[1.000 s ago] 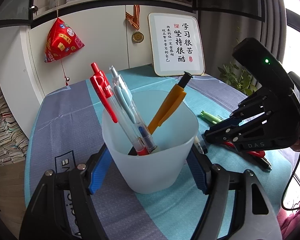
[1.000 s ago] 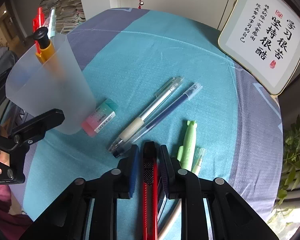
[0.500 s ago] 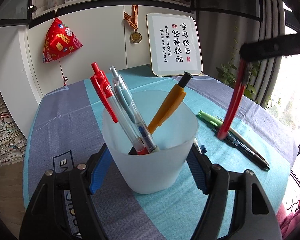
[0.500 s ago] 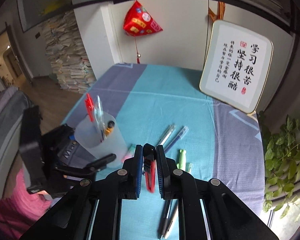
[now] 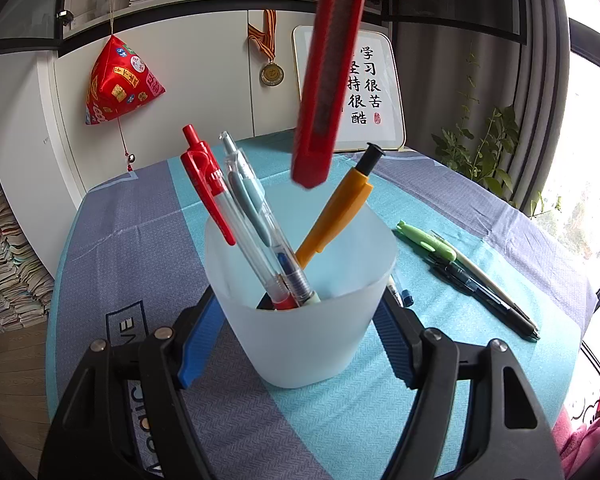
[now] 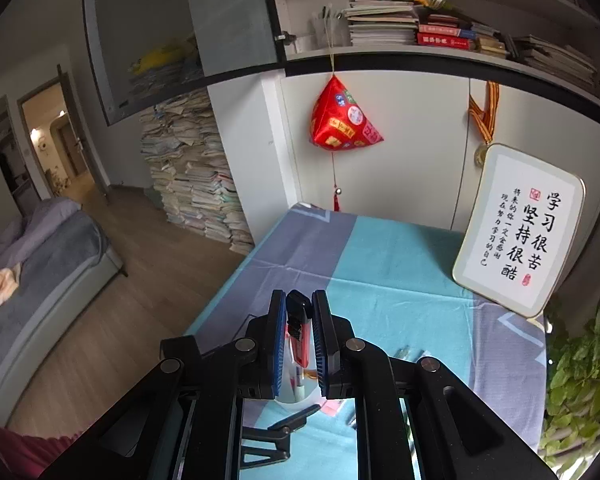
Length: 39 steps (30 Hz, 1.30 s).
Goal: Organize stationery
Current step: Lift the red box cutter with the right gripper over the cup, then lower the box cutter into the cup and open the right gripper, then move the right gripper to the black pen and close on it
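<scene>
Left wrist view: my left tool (image 5: pixel 300 344) clamps the frosted pen cup (image 5: pixel 300 304) to steady it. My right tool (image 6: pixel 298 336) grips a red utility knife (image 5: pixel 328 80), hanging above the cup, likely to drop in.

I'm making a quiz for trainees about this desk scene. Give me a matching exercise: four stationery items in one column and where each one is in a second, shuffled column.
Items:
1. red utility knife
2. orange pen with black cap
3. green pen
4. translucent white plastic cup

Places:
A. lying on the tablecloth, right of the cup
B. clamped by the left gripper
C. standing inside the cup
D. hanging above the cup, clamped in the right gripper

Pairs: 1-D, 2-C, 3-A, 4-B
</scene>
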Available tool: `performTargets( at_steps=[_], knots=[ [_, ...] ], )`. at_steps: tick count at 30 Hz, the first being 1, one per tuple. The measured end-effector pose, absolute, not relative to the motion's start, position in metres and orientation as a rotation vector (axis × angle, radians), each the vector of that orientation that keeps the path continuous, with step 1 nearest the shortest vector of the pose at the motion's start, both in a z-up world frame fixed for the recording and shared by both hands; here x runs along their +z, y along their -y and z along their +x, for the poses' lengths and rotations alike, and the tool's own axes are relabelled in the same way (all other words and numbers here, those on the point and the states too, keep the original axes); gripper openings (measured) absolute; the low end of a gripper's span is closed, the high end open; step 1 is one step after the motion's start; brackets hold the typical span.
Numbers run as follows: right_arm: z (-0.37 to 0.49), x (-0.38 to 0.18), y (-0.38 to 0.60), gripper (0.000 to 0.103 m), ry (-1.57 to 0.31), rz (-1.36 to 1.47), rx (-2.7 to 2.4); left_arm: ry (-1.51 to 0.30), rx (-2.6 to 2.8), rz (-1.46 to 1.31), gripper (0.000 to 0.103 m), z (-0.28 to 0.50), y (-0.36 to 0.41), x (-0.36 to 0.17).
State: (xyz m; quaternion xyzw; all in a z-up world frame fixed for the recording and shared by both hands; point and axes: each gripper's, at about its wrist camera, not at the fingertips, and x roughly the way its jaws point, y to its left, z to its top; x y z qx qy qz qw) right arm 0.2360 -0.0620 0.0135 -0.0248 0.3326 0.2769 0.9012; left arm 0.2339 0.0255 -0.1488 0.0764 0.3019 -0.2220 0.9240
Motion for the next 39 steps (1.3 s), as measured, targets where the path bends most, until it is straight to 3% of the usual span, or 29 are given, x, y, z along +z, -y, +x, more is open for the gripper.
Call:
performTargets(
  at_steps=[18,39],
  knots=[
    [0.262,-0.059,0.051,0.014,-0.915,-0.03,0.596,-0.62,-0.456,0.157,0.071,0.234,-0.026,-0.149],
    [0.241,-0.058,0.086,0.014,-0.888,-0.059,0.483,-0.619,-0.456,0.157,0.071,0.234,-0.026,-0.149]
  ],
)
